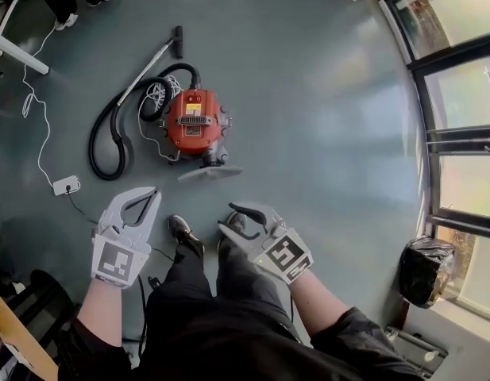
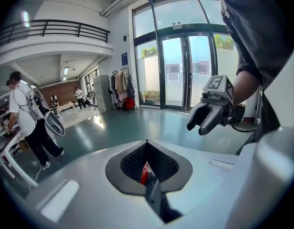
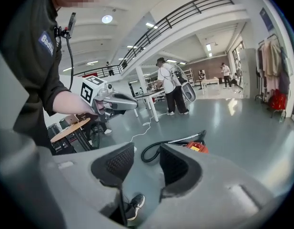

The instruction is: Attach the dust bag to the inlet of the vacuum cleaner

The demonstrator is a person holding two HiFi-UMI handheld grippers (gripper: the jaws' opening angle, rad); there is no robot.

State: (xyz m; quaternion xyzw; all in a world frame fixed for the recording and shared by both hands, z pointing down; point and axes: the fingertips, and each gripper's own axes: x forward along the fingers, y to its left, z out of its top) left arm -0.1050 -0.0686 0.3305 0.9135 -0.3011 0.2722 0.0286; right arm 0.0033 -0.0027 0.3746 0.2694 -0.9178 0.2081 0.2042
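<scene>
The vacuum cleaner (image 1: 193, 121) lies on the floor straight ahead, well apart. My left gripper (image 1: 153, 192) has its fingers together (empty); my right gripper (image 1: 229, 217) has them apart.

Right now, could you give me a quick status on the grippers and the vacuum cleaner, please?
Left gripper shut, empty; right gripper open, empty. Vacuum cleaner on the floor ahead, untouched, hose looped beside it. Dust bag not made out.

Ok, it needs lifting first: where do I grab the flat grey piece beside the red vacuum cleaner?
Probably its near edge, jaws coming low from the person's side: the flat grey piece lies flat on the floor, its far side by the red vacuum cleaner.
</scene>
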